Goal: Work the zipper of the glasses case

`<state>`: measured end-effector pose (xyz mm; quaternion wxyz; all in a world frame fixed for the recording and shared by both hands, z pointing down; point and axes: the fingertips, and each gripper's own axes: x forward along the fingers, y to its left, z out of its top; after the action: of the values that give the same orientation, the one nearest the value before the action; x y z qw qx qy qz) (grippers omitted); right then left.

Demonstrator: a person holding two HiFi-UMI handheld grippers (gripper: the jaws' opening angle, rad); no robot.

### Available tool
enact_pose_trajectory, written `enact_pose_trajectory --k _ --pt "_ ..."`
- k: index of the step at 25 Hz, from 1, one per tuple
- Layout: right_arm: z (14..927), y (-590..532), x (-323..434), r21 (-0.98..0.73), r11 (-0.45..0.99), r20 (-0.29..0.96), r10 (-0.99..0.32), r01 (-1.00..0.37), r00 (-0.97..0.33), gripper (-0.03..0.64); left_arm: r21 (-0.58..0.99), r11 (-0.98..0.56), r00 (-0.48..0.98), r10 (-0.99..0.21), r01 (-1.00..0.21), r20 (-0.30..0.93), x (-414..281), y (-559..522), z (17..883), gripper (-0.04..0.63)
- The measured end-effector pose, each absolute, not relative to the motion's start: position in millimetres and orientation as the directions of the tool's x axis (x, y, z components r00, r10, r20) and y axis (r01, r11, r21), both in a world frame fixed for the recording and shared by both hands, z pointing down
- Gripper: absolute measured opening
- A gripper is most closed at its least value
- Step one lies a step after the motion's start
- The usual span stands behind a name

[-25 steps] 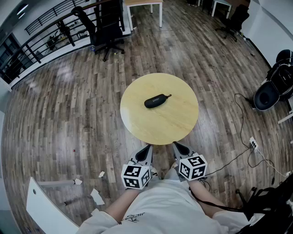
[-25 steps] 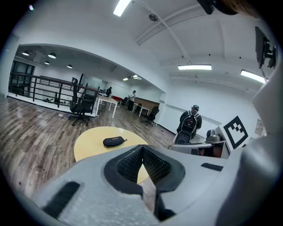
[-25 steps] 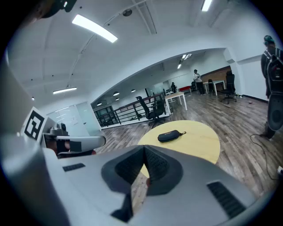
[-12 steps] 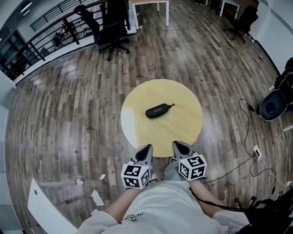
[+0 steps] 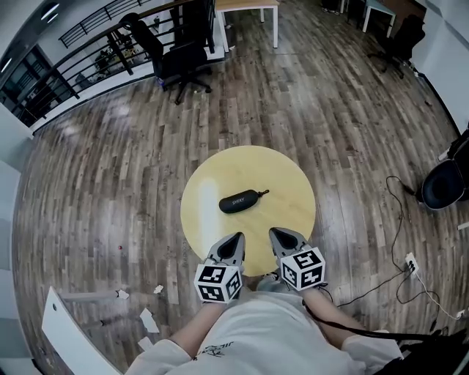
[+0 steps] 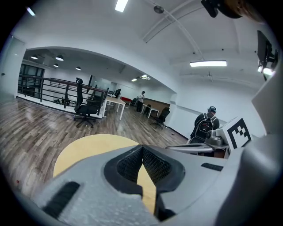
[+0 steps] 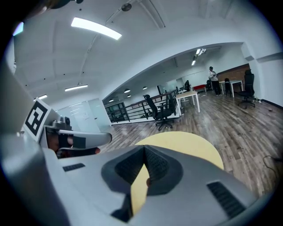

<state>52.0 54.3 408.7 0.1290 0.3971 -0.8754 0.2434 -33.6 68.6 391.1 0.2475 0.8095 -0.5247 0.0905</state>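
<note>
A black zippered glasses case (image 5: pixel 239 201) lies near the middle of the round yellow table (image 5: pixel 286 198), its zipper pull pointing right. Both grippers hover over the table's near edge, well short of the case. My left gripper (image 5: pixel 236 238) is shut with nothing in it; in the left gripper view its jaws (image 6: pixel 142 149) meet at the tip above the tabletop (image 6: pixel 84 150). My right gripper (image 5: pixel 274 233) is also shut and empty, its jaws (image 7: pixel 144 148) closed over the table (image 7: pixel 190 145). I cannot make out the case in either gripper view.
Wood floor surrounds the table. A black office chair (image 5: pixel 179 58) and a white desk (image 5: pixel 249 7) stand at the back by a railing (image 5: pixel 66 66). A cable (image 5: pixel 388 271) and power strip (image 5: pixel 412 265) lie at right, a white board (image 5: pixel 66 337) and paper scraps (image 5: pixel 146 318) at lower left.
The table and case have come closer in the head view; both gripper tips now overlap the table's near edge. Both grippers stay shut.
</note>
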Motion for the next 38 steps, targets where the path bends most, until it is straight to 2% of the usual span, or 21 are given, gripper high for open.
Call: enact_pose_trajectory --k 20,24,27,30,34,38 --pt "424.4 11.2 25.8 -0.321 0.527 0.455 -0.643 -0.787 -0.617 0.002 0.299 -0.357 0.46 -0.768 -0.885 0.445 -67.6 16.2 399.6 0.005" --pt "439.2 4.7 26.8 -0.252 0.539 0.503 -0.636 -0.803 -0.585 0.002 0.312 -0.373 0.481 -0.755 -0.874 0.446 -72.3 9.4 408.0 0.005" --pt "460.1 -12.8 29.9 -0.188 0.559 0.541 -0.628 -0.808 -0.56 0.002 0.269 -0.45 0.524 -0.74 -0.851 0.422 -64.4 -6.1 413.3 0.006" --pt "487.0 -31.1 34.0 -0.152 0.577 0.565 -0.616 -0.802 -0.55 0.002 0.225 -0.481 0.529 -0.722 -0.847 0.446 -61.5 -20.4 437.1 0.006" --pt "531.9 -62.6 42.9 -0.073 0.595 0.611 -0.608 -0.801 -0.508 0.002 0.253 -0.446 0.511 -0.7 -0.858 0.499 -67.8 -43.5 492.3 0.006" --pt "572.6 -86.4 33.5 -0.03 0.663 0.649 -0.556 -0.748 -0.519 0.002 0.213 -0.426 0.465 -0.675 -0.88 0.573 -80.0 -72.0 547.6 0.006"
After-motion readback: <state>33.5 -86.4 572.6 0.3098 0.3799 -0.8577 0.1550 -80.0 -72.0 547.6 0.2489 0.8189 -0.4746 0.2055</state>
